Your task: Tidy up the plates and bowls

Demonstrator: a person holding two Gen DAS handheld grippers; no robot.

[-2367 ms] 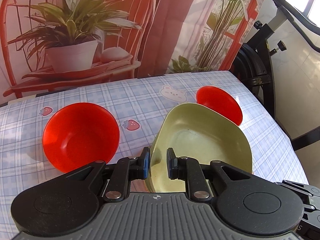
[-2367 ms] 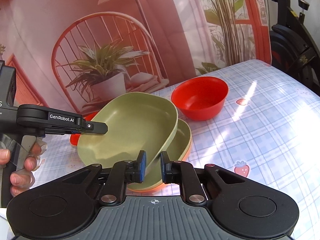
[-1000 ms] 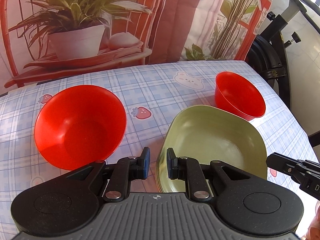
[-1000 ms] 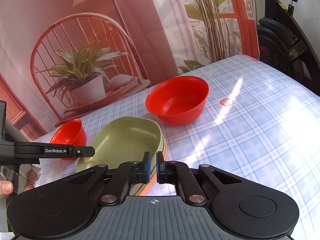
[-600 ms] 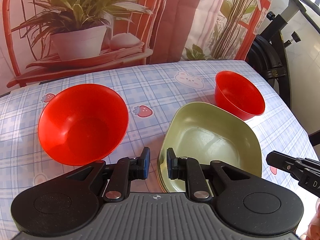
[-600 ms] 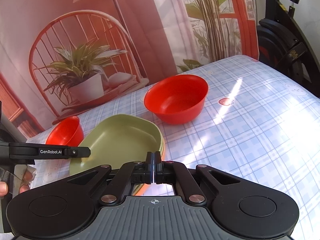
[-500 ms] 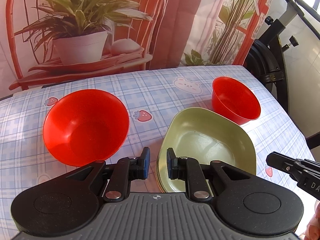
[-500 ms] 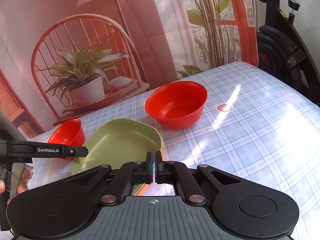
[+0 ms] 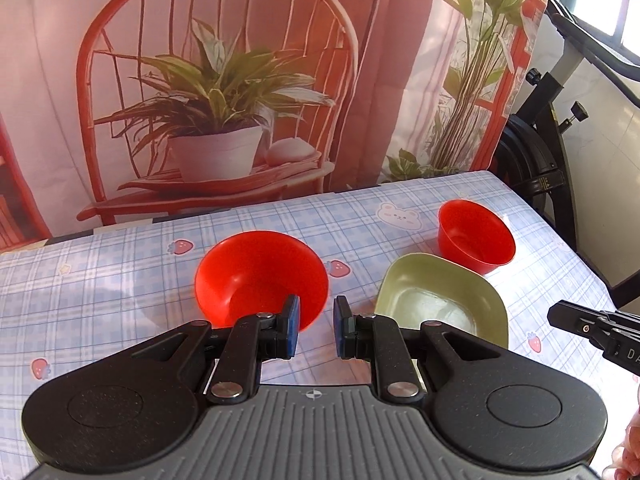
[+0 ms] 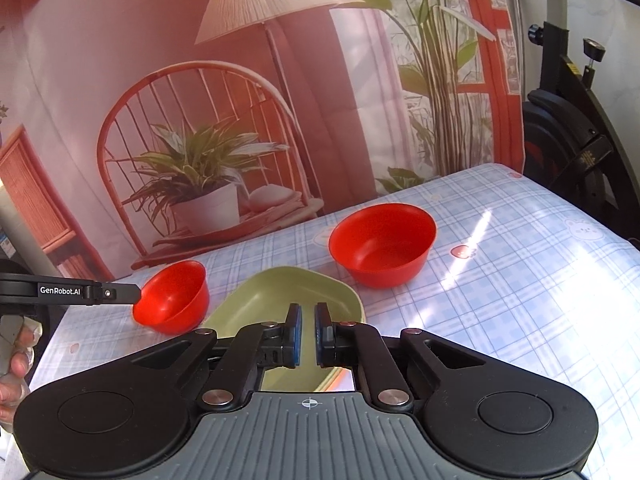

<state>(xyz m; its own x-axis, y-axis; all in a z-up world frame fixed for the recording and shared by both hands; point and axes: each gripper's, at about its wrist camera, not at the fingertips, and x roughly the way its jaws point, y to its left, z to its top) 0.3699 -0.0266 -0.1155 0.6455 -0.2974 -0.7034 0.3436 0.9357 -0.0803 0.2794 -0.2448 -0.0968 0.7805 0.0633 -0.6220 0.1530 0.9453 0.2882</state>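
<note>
Both grippers are lifting away from the green plates (image 9: 442,304), stacked at lower centre-right. Left gripper (image 9: 315,326) narrowly parted, empty; right gripper (image 10: 308,336) opening, empty. Next: nest small red bowl (image 9: 476,238) into large red bowl (image 9: 256,278), gripping its rim squarely.

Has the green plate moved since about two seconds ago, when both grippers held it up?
Yes. The green plate came down onto the stack on the tablecloth, and both jaws are off it.

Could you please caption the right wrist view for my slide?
Right gripper, jaws opening and empty, above green plate between two red bowls on checked tablecloth.
</note>
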